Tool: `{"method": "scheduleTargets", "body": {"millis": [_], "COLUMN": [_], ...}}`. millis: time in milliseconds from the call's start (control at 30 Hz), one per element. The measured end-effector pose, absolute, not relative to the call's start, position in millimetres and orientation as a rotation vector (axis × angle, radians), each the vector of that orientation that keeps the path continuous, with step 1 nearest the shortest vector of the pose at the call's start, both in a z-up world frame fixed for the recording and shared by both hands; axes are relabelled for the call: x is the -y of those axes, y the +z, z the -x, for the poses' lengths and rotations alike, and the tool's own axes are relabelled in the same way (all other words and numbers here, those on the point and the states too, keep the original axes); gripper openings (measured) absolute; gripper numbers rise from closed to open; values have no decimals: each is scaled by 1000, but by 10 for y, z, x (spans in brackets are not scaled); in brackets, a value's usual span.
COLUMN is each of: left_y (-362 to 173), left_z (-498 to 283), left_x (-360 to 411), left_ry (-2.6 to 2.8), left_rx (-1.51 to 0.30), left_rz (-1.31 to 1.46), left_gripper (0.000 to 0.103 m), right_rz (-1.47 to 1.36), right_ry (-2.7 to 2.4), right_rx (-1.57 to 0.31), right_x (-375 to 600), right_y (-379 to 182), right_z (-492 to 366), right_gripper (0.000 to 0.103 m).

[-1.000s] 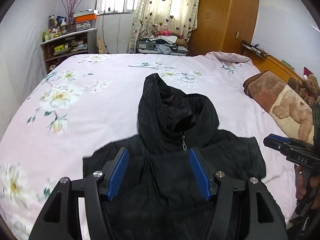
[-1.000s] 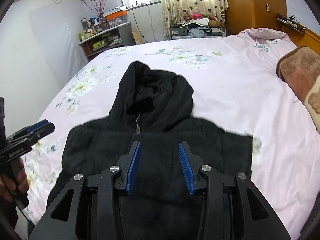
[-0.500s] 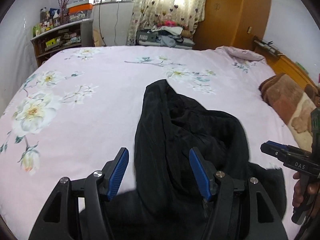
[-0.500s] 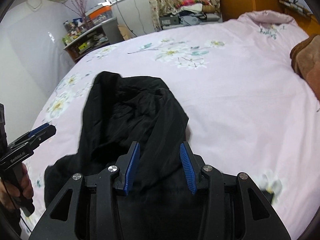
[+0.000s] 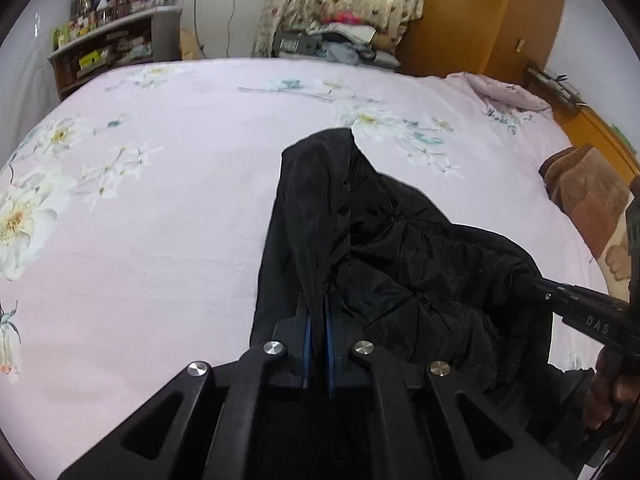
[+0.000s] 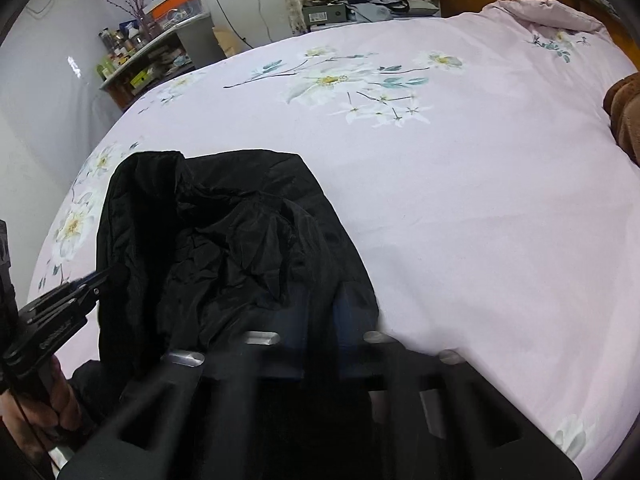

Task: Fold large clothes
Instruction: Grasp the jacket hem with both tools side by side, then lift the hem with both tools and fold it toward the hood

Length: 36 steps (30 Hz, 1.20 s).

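Left wrist view shows the left gripper (image 5: pixel 316 328) squeezed tight on a fold of the black jacket (image 5: pixel 384 248). Its two blue pads (image 5: pixel 307 334) are pressed close, with only the thin dark cloth between them. The jacket is bunched up in a lumpy heap on the pink flowered bed sheet (image 5: pixel 160 220), near the edge of the bed closest to the person. One pointy part of the jacket sticks up toward the middle of the bed.

On the right side of that view, the right gripper (image 5: pixel 524 280) pokes its tips into the other side of the jacket. In the right wrist view this gripper (image 6: pixel 320 312) is blurry, and its fingers sit close together with dark cloth around them, but I cannot tell if it is really pinching the cloth.

A brown blanket (image 5: pixel 584 192) lies on the bed, well apart from the jacket. Past the bed stand a shelf (image 5: pixel 108 52) full of small things, a flowery curtain (image 5: pixel 344 0) and a wooden wardrobe (image 5: pixel 492 16).
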<state>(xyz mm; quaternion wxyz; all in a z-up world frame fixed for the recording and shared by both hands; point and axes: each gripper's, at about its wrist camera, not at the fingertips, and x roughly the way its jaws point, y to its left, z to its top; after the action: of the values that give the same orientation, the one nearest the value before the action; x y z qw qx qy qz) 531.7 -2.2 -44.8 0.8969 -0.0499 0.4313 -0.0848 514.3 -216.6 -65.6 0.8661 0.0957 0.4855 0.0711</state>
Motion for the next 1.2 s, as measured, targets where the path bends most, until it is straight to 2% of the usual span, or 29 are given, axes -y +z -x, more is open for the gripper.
{"method": "scheduleTargets", "body": {"millis": [367,533,767,1200], "left_y": [217,358,237,-371], "left_z": [-4423,-3920,-3287,-2434], "left_x": [-379,-496,-582,-779], "left_ry": [-185,-198,-196,-113], "left_rx": [-737,-710,-731,-894], "left_rz": [190,228,231,226], "left_gripper": [3,3,4,4], "right_rz": [-202,-210,-271,-346], "right_ry": [204,209,211,189], "right_rx": [-807,-782,-820,-982], "right_x": [2176,2144,2239,2437], "right_y": [206,368,201,-419], "right_z": [-4084,-3563,-2885,-2136], "right_gripper": [8,8,8,8]}}
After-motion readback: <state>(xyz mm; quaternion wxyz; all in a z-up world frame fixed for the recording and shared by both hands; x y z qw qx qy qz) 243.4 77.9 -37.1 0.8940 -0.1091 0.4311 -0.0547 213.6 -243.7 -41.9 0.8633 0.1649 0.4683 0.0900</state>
